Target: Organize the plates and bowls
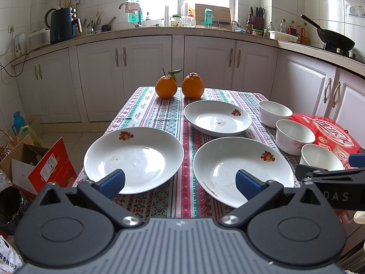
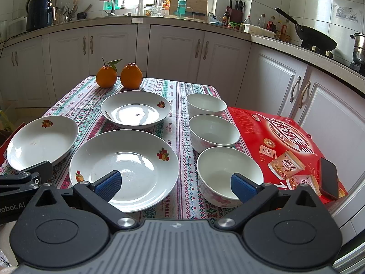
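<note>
Three white plates with fruit prints lie on the patterned tablecloth: a near-left plate (image 1: pixel 134 157) (image 2: pixel 41 140), a near-middle plate (image 1: pixel 239 169) (image 2: pixel 127 166) and a far plate (image 1: pixel 216 117) (image 2: pixel 135 109). Three white bowls stand in a row at the right: far bowl (image 1: pixel 273 111) (image 2: pixel 205 105), middle bowl (image 1: pixel 294 135) (image 2: pixel 213 132), near bowl (image 1: pixel 319 157) (image 2: pixel 225 173). My left gripper (image 1: pixel 180 182) is open and empty, hovering over the near table edge between the two near plates. My right gripper (image 2: pixel 175 183) is open and empty, between the near-middle plate and the near bowl.
Two oranges (image 1: pixel 179 86) (image 2: pixel 118 75) sit at the table's far edge. A red box (image 2: pixel 285 146) with a phone (image 2: pixel 328 178) on it lies right of the bowls. An open cardboard box (image 1: pixel 41 164) stands on the floor at the left. Cabinets run behind.
</note>
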Motion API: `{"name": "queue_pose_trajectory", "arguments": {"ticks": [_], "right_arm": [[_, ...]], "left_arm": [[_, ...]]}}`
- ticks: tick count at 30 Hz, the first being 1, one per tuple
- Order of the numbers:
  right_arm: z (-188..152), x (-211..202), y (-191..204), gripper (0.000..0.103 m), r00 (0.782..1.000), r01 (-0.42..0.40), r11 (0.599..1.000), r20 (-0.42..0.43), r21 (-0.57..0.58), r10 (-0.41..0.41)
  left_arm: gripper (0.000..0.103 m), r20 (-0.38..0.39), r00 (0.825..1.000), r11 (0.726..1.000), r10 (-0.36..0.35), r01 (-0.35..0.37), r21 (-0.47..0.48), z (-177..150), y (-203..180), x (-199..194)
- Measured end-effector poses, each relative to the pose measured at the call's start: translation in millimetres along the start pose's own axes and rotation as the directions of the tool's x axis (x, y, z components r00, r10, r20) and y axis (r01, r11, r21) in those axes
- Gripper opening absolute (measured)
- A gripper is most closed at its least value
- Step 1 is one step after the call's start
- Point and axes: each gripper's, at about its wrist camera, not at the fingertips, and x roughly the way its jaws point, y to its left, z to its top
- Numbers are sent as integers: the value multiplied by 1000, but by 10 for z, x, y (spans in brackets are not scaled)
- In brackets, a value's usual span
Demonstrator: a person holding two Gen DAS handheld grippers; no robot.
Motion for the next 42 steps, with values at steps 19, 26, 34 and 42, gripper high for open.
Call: {"name": "queue_pose_trajectory", "arguments": {"ticks": [19,26,34,42], "right_arm": [[81,78,0,103,1000,-11,999,6,-34,12],[256,182,43,103,994,-105,990,32,-93,108],[539,313,145,103,978,-186,966,63,-178,200],[820,520,314,103,932,-342,914,47,-219,359]], "left_arm": [[102,14,1000,1000,-6,6,21,46,43,11],[102,37,999,999,-3,2,43,130,151,85],[102,34,999,998,-10,8,68,164,348,214],[102,-19,999,994,-47,48,98,54,628,320]]}}
